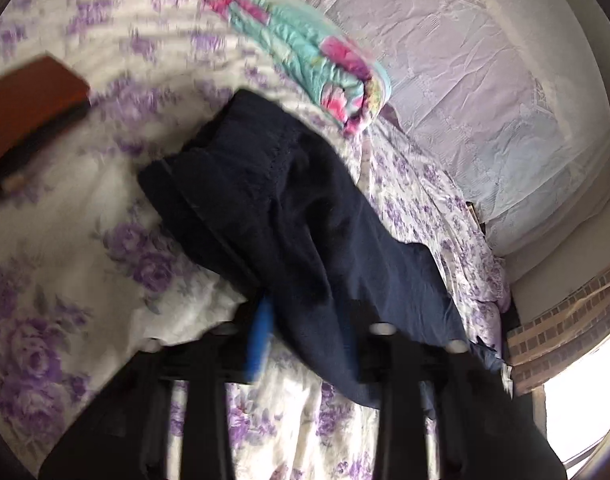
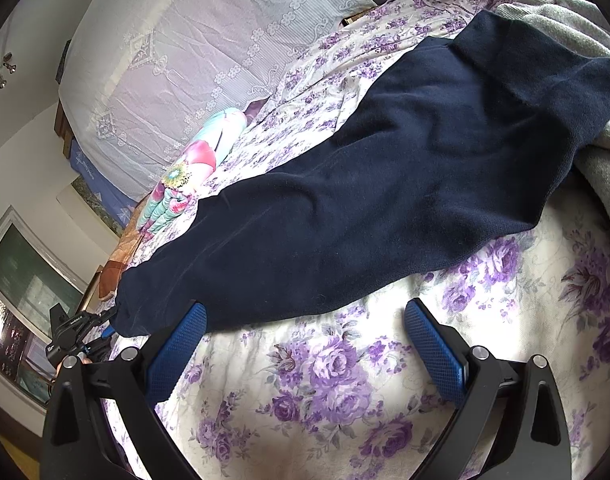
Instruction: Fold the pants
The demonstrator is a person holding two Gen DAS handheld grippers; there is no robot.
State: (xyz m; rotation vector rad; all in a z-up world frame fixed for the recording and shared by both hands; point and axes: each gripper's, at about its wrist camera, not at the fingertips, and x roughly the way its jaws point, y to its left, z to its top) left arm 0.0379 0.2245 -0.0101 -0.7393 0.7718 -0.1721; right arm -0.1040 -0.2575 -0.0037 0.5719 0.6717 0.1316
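My left gripper (image 1: 305, 344) has its fingers clenched on one end of the navy pants (image 2: 385, 200), which lie stretched across the floral bed (image 2: 325, 380). My right gripper (image 2: 305, 320) hovers released beside them. Lifting one-handed, I risk bunching the cloth crookedly.

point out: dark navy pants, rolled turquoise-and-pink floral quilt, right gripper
dark navy fabric pants (image 2: 385, 200), right wrist view, mid-leg.
rolled turquoise-and-pink floral quilt (image 1: 305, 52), left wrist view, its middle.
right gripper (image 2: 305, 344), right wrist view, midway between its blue fingertips.
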